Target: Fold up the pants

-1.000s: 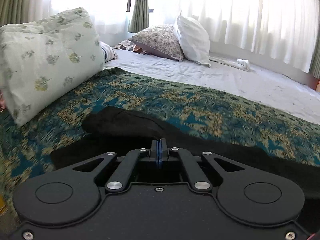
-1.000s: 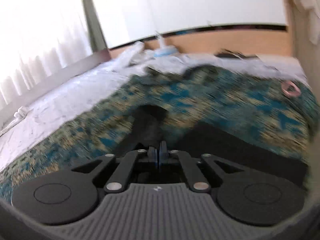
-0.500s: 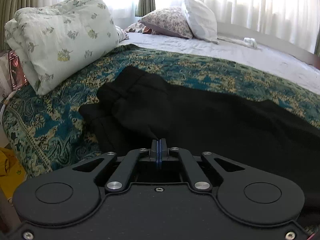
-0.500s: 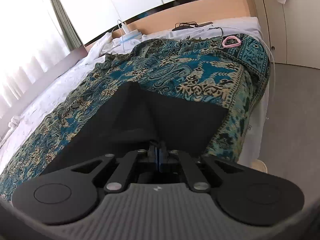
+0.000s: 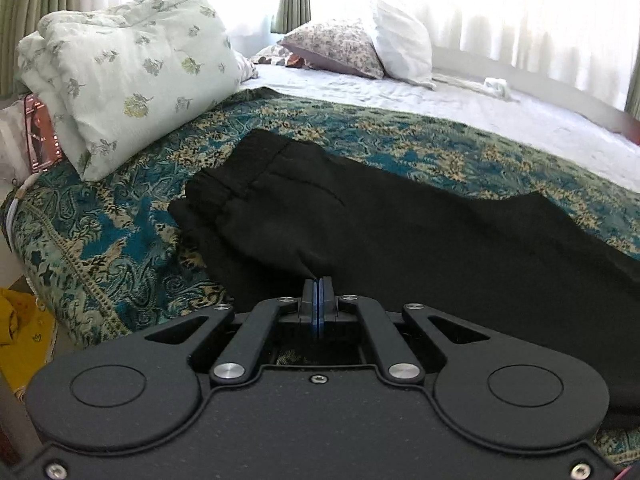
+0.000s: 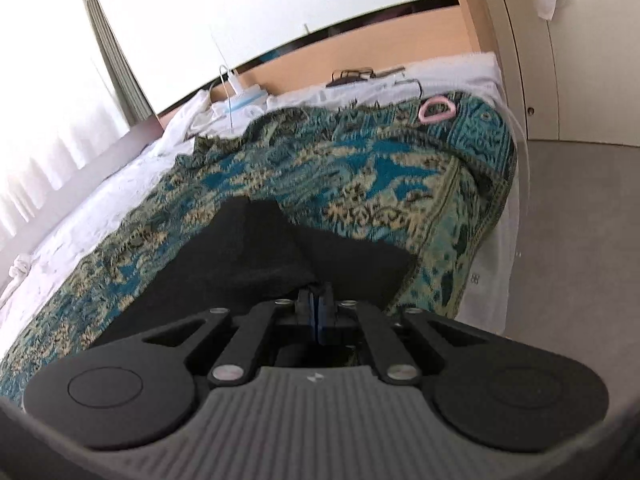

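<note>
Black pants [image 5: 400,232] lie across a teal and gold patterned bedspread [image 5: 112,240], with the elastic waistband at the left end in the left wrist view. My left gripper [image 5: 317,286] is shut on a pinch of the black cloth near the waist, and the fabric rises in a small peak to the jaws. In the right wrist view the leg end of the pants [image 6: 248,256] lies near the bed's foot corner. My right gripper [image 6: 317,294] is shut on a fold of that leg fabric, which bunches at the jaws.
A folded floral quilt [image 5: 128,68] sits on the bed at the left, with two pillows [image 5: 360,48] behind it near the curtains. A pink ring [image 6: 436,110] lies on the bedspread's far corner. Grey floor [image 6: 572,240] lies to the right of the bed's edge.
Both grippers have drawn back toward the near edge of the bed with the pants pinched in them, so more of the pants and bedspread shows. The right view has rolled a little.
</note>
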Demonstrator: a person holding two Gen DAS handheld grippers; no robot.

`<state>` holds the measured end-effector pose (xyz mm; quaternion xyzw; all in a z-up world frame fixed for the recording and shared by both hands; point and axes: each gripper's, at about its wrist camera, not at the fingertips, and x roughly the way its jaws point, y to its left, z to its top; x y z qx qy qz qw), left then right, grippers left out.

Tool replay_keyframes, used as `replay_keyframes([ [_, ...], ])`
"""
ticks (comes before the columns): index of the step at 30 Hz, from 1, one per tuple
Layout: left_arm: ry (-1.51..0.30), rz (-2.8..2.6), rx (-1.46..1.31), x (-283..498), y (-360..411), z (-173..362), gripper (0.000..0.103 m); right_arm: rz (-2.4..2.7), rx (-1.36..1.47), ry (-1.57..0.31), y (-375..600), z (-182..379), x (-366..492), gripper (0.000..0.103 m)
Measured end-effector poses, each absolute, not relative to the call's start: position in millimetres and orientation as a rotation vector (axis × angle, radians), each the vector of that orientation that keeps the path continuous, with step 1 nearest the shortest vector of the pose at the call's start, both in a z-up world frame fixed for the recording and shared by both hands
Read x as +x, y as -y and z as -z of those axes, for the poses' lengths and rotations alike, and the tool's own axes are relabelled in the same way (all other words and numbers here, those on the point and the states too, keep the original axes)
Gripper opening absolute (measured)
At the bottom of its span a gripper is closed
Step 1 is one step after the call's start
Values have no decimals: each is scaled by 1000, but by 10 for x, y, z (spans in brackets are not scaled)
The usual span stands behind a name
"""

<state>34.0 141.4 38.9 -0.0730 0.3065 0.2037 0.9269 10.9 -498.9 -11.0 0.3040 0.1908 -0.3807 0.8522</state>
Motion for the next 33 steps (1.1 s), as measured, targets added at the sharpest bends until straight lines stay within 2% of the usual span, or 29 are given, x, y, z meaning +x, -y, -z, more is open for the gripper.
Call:
replay_keyframes([
  [10,-663,-419,-70,250,-1349,-147,2,854,607,-443,5163,161,131,4],
  [13,-665,-407,-66,238,-1363,-121,3,861,645,-441,5247,155,132,7],
  [14,-662,-408,-60,231,-1363,-122,6,863,646,-448,5253,142,136,14],
  [15,-657,-406,-54,220,-1360,-129,7,874,641,-454,5240,114,137,27],
  [16,-651,-394,-58,204,-1366,-141,10,875,635,-453,5221,86,132,33],
  [17,-648,-384,-68,191,-1376,-151,23,879,625,-454,5190,49,123,43],
  [18,-646,-375,-80,175,-1394,-163,38,876,611,-447,5157,11,105,58],
  [20,-623,-366,-101,129,-1442,-206,46,883,570,-425,5061,-90,73,69],
  [22,-590,-349,-104,87,-1497,-277,49,879,537,-411,4959,-193,53,69],
  [24,-547,-347,-94,76,-1578,-356,66,854,516,-391,4821,-286,50,71],
  [26,-504,-362,-91,121,-1699,-409,78,816,486,-379,4652,-353,86,74],
  [33,-500,-465,-163,549,-2219,-304,89,570,356,-395,3825,-394,383,79],
])
